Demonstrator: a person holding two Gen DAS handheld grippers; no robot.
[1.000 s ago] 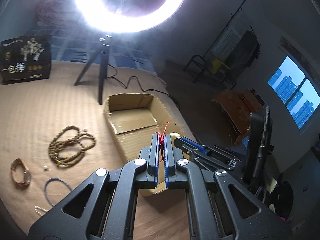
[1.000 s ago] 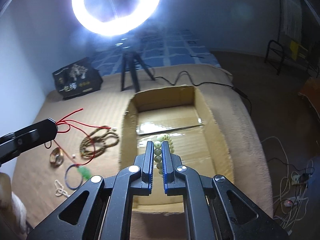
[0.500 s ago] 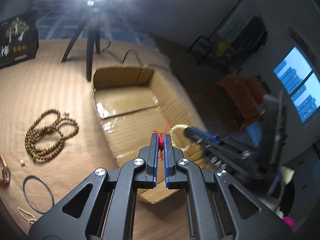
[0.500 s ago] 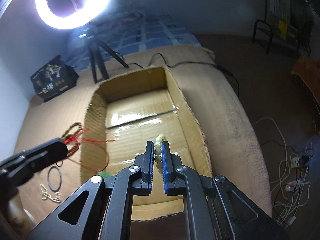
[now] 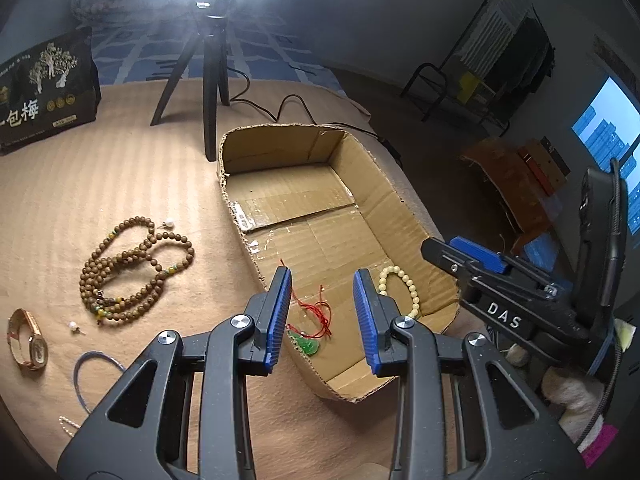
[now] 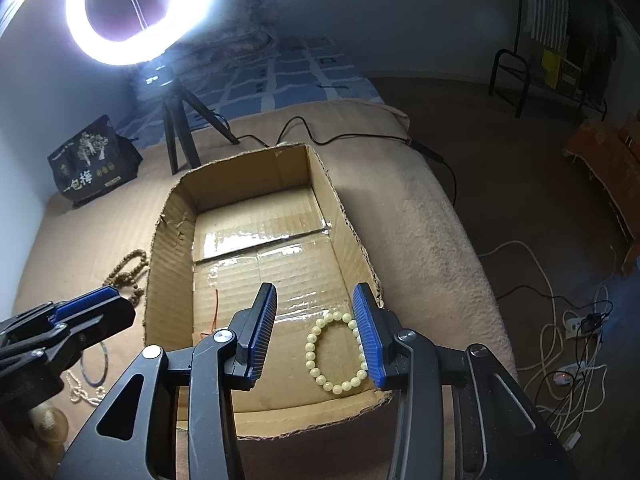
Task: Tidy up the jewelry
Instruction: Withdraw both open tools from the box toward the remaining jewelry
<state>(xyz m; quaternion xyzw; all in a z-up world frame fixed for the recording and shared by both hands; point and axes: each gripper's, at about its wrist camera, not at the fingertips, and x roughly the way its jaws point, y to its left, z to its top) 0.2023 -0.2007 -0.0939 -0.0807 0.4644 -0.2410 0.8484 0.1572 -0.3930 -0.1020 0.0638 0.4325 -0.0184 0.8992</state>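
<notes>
Drop step: left gripper point(image 5: 322, 312) and right gripper point(image 6: 314, 332) jaws opening, nothing held, red-cord pendant point(image 5: 310, 330) and cream bracelet point(image 6: 338, 354) lie in cardboard box point(image 6: 344, 216) lower centre; next, fetch brown beads point(image 5: 134, 268) at left.

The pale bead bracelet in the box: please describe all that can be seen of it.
The pale bead bracelet is a closed ring of round, glossy, cream-yellow beads, lying flat on the floor of the open cardboard box, in its near right corner. The right gripper stands above it, jaws opening; nothing grips it.
</notes>
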